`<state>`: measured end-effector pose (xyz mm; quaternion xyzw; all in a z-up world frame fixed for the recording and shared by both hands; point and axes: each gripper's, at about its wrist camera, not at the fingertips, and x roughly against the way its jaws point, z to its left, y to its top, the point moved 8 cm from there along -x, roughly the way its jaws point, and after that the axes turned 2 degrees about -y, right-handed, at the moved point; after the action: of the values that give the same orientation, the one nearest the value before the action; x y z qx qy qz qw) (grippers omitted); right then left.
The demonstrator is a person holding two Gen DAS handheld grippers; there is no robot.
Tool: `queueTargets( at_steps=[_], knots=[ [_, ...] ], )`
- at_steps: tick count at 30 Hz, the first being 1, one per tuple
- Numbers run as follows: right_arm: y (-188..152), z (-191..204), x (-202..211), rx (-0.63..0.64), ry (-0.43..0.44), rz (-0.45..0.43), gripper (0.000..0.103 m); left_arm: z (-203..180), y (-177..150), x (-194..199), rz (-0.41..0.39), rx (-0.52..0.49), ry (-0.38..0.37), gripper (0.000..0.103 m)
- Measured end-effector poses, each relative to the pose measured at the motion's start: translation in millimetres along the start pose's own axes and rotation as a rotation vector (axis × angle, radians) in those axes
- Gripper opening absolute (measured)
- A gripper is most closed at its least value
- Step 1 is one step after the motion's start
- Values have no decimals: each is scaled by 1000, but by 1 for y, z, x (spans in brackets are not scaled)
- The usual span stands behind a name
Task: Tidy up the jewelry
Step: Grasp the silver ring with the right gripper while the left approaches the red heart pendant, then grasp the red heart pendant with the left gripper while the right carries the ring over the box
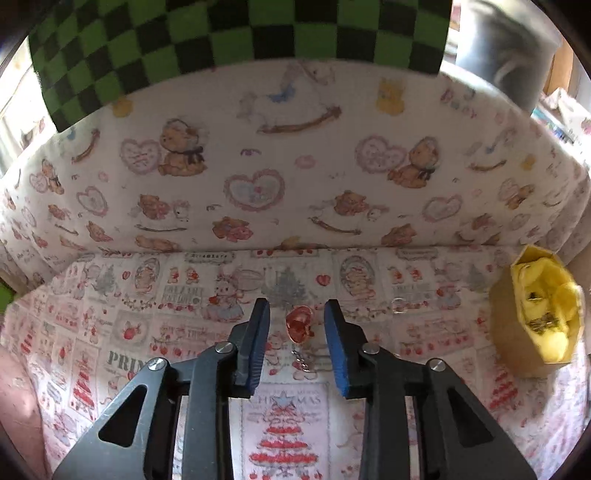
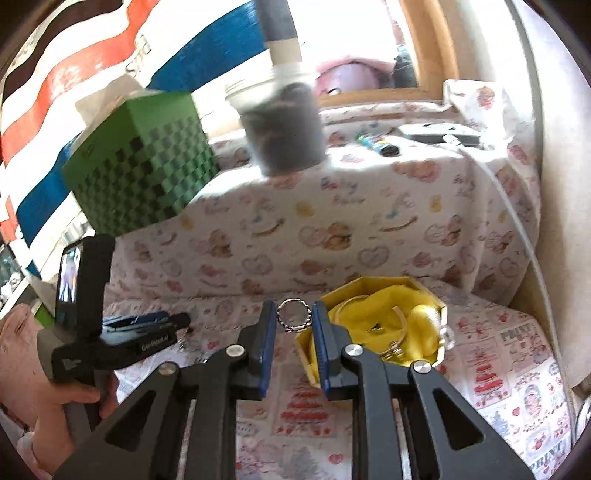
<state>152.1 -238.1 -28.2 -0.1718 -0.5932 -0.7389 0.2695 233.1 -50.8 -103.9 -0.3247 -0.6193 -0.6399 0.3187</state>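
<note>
Between the jaws of the left gripper [image 1: 297,319], a heart pendant [image 1: 300,324] lying on the cloth-covered surface [image 1: 110,332], a short chain [image 1: 301,360] trailing from it toward the camera, a small ring [image 1: 400,305] just right of it. Further right on the same surface, an open box [image 1: 539,314] with jewelry inside; behind everything a draped raised ledge [image 1: 295,166], a checkered box [image 1: 236,29] on top. Between the jaws of the right gripper [image 2: 294,317], a beaded ring [image 2: 294,314] held above the surface, the open box just right behind it.
</note>
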Motion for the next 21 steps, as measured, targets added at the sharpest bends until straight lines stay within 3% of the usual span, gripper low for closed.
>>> queueTargets(
  at_steps=[2,8,11,13,21],
  knots=[
    [4,-6,4,-10,-3,-11,18,-5,0,-8,20,-10,5,29],
    [7,-12,4,-34,1,-13,18,-16,0,-24,60,-6,2,12],
    [7,-12,3,-35,3,-14,18,-12,3,-26,54,0,23,11],
    [9,-14,5,-45,7,-19,18,-5,0,-19,39,-3,6,5],
    [19,-28,17,-101,36,-48,18,-16,6,42,-61,-6,-73,5]
  ],
)
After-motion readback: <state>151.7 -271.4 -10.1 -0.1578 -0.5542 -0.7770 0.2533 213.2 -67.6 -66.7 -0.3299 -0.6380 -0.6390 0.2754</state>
